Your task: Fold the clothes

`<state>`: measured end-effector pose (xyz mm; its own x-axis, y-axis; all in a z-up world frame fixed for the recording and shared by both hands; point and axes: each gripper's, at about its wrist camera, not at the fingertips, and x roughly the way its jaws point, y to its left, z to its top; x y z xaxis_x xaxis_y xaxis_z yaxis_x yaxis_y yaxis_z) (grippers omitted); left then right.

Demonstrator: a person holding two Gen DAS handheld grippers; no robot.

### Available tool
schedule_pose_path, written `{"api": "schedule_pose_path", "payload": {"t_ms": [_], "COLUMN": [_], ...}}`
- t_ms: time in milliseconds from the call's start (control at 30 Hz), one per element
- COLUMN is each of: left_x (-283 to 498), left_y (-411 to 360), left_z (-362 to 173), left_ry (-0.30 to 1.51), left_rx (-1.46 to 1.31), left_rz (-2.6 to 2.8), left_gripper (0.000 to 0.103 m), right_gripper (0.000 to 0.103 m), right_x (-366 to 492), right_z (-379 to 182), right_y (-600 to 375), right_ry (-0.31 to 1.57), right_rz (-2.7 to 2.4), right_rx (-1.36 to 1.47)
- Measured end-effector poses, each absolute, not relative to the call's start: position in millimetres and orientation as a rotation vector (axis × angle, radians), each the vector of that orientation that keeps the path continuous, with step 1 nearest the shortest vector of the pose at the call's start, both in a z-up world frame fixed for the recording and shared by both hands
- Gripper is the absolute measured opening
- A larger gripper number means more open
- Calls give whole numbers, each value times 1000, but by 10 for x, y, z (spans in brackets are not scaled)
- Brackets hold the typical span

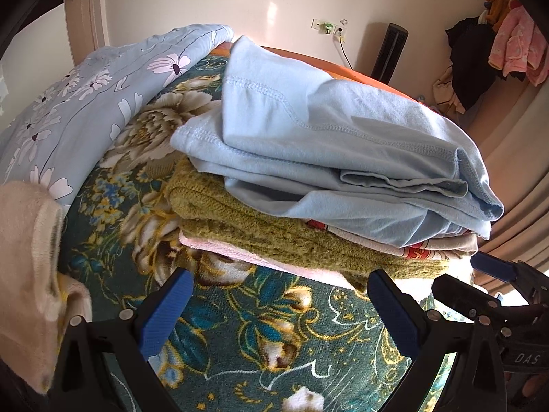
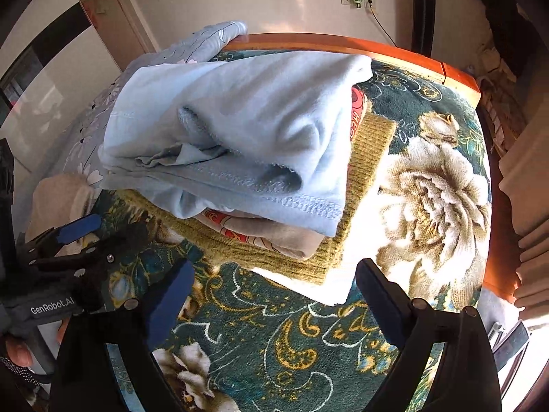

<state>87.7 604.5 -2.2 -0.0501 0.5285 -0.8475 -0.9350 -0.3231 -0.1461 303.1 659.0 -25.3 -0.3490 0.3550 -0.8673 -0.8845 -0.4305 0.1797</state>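
A folded light blue garment (image 1: 326,144) is sitting atop a stack of folded clothes (image 1: 274,240) on the floral bed blanket (image 1: 274,336), both grippers' jaws, left gripper (image 1: 279,304) and right gripper (image 2: 274,288), hanging wide and empty just before it, and a nudge could be toppling its loose, overhanging top layer.

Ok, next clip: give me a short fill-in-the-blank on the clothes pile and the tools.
1. The top garment of the pile is light ____.
2. Directly under the printed garment lies a knitted ____ sweater.
3. Both the left tool and the right tool hold ____.
4. The pile sits on a blanket patterned with ____.

Missing words: blue; green; nothing; flowers
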Motion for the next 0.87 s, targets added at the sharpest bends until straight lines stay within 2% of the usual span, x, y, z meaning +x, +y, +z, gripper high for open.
{"api": "schedule_pose_path", "payload": {"t_ms": [867], "left_x": [888], "left_y": [6119], "left_z": [23], "left_ry": [614], "left_rx": [-983], "left_rz": [1726], "left_gripper": [103], "right_gripper": [95], "right_x": [2838], "right_z": [-211], "right_y": [6561], "right_ry": [770], "right_rz": [1917], "right_rx": [-1061]}}
